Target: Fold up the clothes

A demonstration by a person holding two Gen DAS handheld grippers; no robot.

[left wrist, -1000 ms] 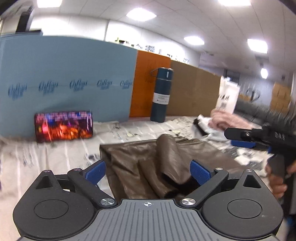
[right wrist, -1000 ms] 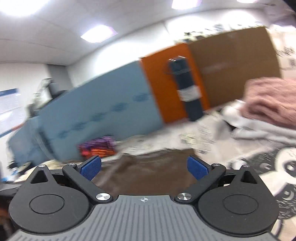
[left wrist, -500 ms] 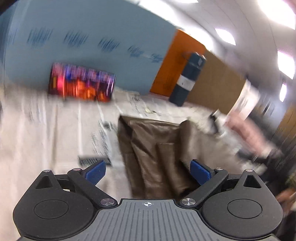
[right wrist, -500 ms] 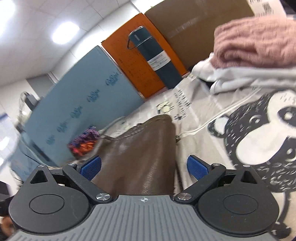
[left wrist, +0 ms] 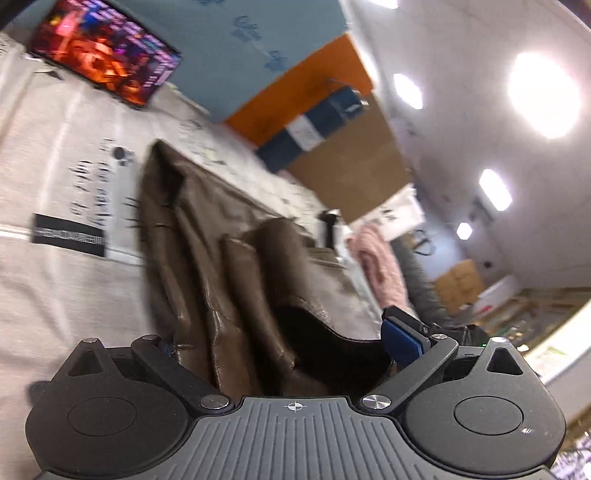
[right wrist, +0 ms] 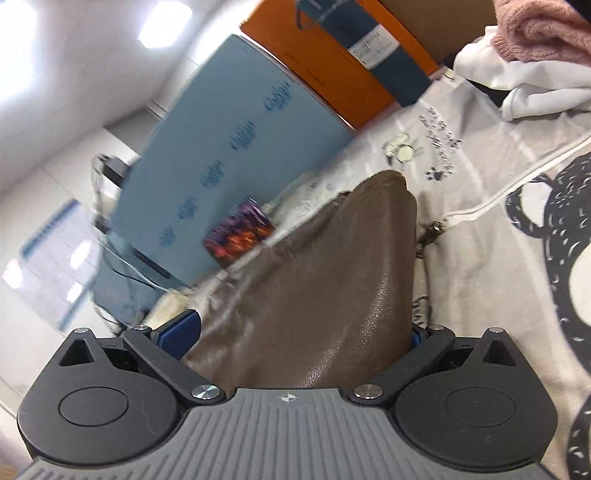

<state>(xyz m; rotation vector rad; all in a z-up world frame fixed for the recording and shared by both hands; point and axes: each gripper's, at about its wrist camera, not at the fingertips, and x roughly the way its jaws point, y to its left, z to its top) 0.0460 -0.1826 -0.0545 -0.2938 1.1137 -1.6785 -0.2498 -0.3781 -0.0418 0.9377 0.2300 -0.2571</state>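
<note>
Across a pale printed table cover (left wrist: 55,280), a brown leather-like garment (left wrist: 221,258) is seen lying in long, glossy folds, its grain catching the ceiling light. At the near end of the garment the left gripper (left wrist: 280,343) is set with its jaws spread wide; the creased folds and a dark, hollow opening of the fabric are framed between them, one blue ribbed pad (left wrist: 400,338) showing at the right while the other is hidden behind the leather. From the right wrist view, the right gripper (right wrist: 303,332) is likewise held apart, and a smooth, pebbled flap of the same garment is draped between its fingers, tapering to a rounded tip farther out on the cover. Whether either pad is touching the material cannot be told. A small metal zipper pull (right wrist: 432,232) is seen just beside the flap's edge. Behind the garment, a dark blue cylindrical flask (right wrist: 373,48) is stood against an orange panel (right wrist: 332,74), with a matte blue foam board (right wrist: 229,147) beside it and a phone with a glowing screen (left wrist: 103,55) leaned on that board. A fuzzy pink knit (right wrist: 543,33) is piled on white cloth (right wrist: 524,88) at the far right.
</note>
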